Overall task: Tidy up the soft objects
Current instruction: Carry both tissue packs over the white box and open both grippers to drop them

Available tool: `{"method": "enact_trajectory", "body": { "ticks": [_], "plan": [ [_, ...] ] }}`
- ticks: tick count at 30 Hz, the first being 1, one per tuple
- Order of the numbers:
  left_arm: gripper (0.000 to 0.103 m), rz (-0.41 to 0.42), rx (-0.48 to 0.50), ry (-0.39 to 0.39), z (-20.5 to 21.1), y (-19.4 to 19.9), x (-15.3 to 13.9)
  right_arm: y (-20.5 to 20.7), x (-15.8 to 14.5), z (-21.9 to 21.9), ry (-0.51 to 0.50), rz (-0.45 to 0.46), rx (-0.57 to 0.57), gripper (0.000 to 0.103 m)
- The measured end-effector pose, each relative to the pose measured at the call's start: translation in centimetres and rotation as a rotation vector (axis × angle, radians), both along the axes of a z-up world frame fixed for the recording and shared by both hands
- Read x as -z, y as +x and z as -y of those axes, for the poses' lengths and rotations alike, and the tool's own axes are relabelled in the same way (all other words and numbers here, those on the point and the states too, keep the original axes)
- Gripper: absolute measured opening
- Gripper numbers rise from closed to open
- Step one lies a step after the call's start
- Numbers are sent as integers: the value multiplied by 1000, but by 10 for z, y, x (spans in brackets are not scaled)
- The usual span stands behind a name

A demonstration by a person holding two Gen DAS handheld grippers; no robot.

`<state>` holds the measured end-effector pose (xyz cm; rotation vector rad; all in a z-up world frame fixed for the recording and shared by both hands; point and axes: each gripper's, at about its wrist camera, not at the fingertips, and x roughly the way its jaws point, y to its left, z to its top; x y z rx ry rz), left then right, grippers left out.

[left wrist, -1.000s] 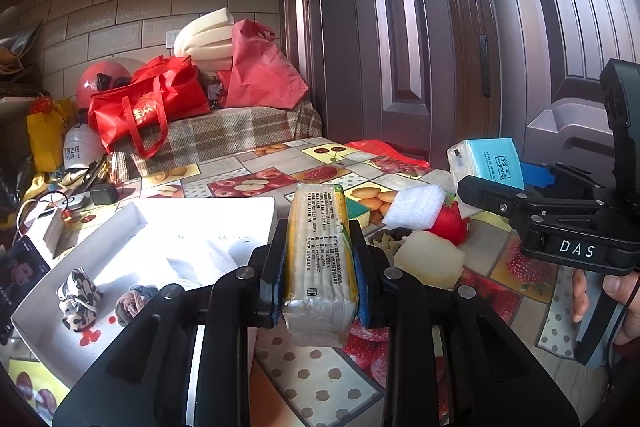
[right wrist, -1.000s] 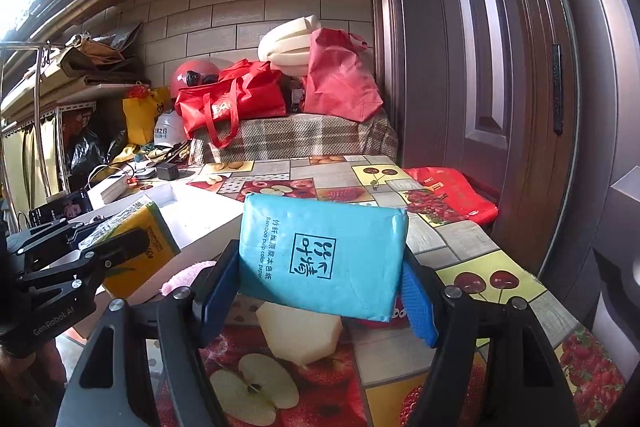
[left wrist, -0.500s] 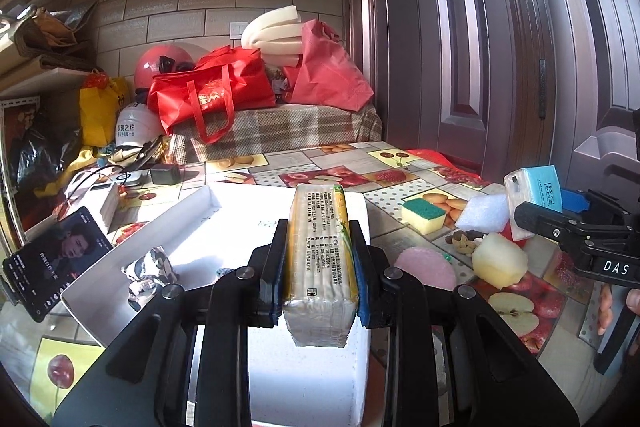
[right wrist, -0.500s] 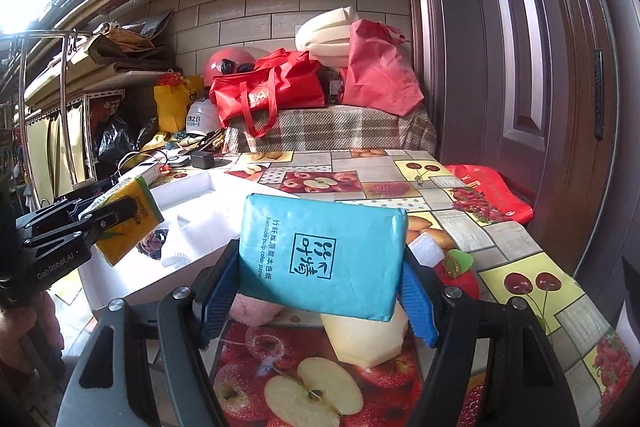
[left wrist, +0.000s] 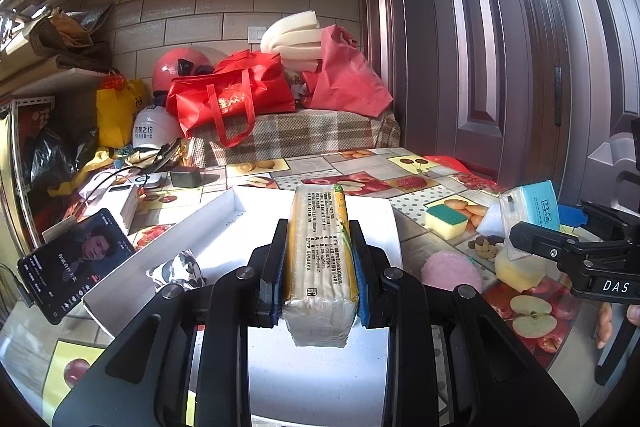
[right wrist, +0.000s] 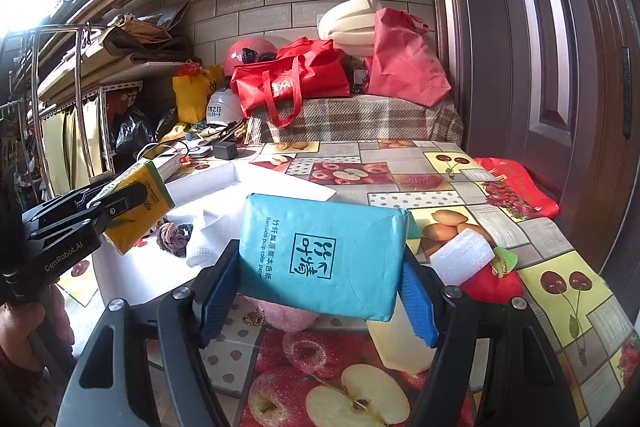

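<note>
My left gripper (left wrist: 318,283) is shut on a yellow tissue pack (left wrist: 318,247), held above the white tray (left wrist: 216,219); it also shows in the right wrist view (right wrist: 136,207). My right gripper (right wrist: 320,291) is shut on a blue tissue pack (right wrist: 320,255), held above the table right of the tray; it shows in the left wrist view (left wrist: 532,207) too. In the tray lie a patterned scrunchie (left wrist: 178,269) and a dark scrunchie (right wrist: 172,235). On the table lie a pink round pad (left wrist: 450,267), a yellow-green sponge (left wrist: 444,223), a white foam block (right wrist: 460,255) and a pale yellow sponge (right wrist: 400,343).
A phone (left wrist: 76,259) leans at the tray's left. A red plush fruit (right wrist: 494,283) lies right of the foam block. Red bags (left wrist: 228,99), helmets and foam sheets are piled at the table's far end. A brown door (left wrist: 500,47) stands on the right.
Both grippers have moved left and back with their packs; the left one has gone from the tray's right edge to over the tray. Both grips are unchanged.
</note>
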<state>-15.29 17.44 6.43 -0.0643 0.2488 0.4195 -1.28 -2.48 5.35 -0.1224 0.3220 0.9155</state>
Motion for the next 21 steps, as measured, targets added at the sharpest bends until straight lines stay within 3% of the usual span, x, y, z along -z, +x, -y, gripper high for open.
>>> {"method": "enact_trajectory", "body": {
  "ticks": [9, 21],
  "plan": [
    [26, 4, -166, -61, -61, -19, 5, -8, 3, -50, -9, 48, -61, 73],
    [26, -37, -190, -19, -82, 0, 7, -22, 0, -112, -30, 75, -161, 73]
  ]
}}
